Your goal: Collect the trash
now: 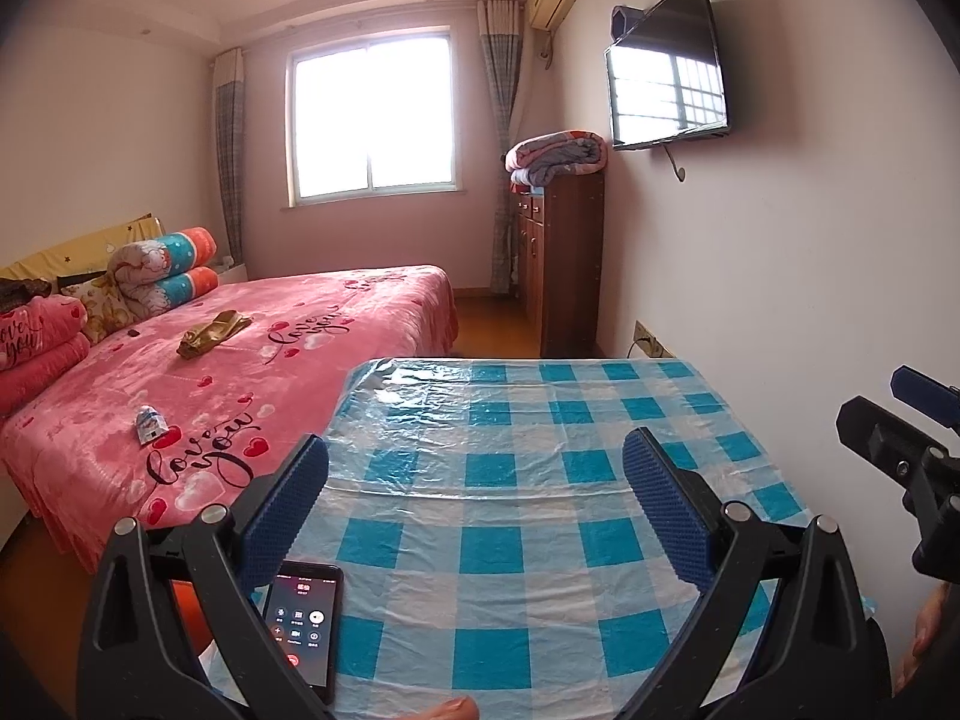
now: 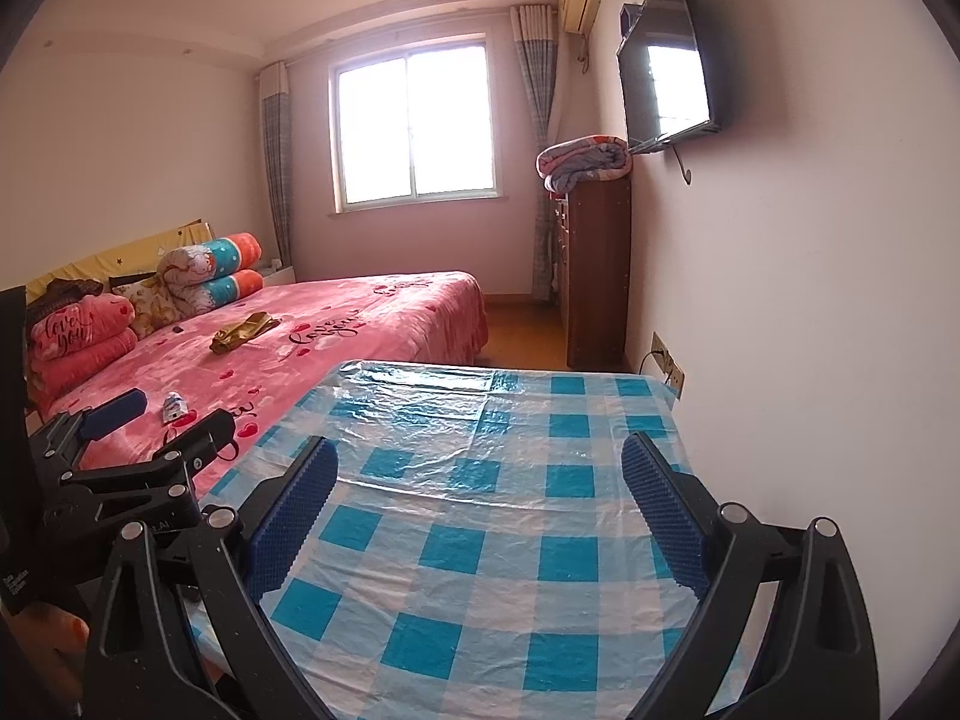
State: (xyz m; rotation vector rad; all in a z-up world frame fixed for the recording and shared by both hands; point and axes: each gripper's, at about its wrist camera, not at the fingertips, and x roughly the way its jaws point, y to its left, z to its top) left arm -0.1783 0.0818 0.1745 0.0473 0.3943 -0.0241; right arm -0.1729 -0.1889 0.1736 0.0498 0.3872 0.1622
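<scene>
Phone (image 1: pixel 303 630) partly hidden behind hand-held gripper; small packet (image 1: pixel 148 423) unreadable.

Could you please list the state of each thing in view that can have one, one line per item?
left gripper: open, empty, over the table.
right gripper: open, empty.
phone: screen lit, flat on the checked tablecloth.
small wrapper: crumpled, on the pink bed.
gold wrapper: crumpled, farther up the bed.
television: off, reflecting the window.
curtains: drawn open.
quilt: folded, on the cabinet.
</scene>
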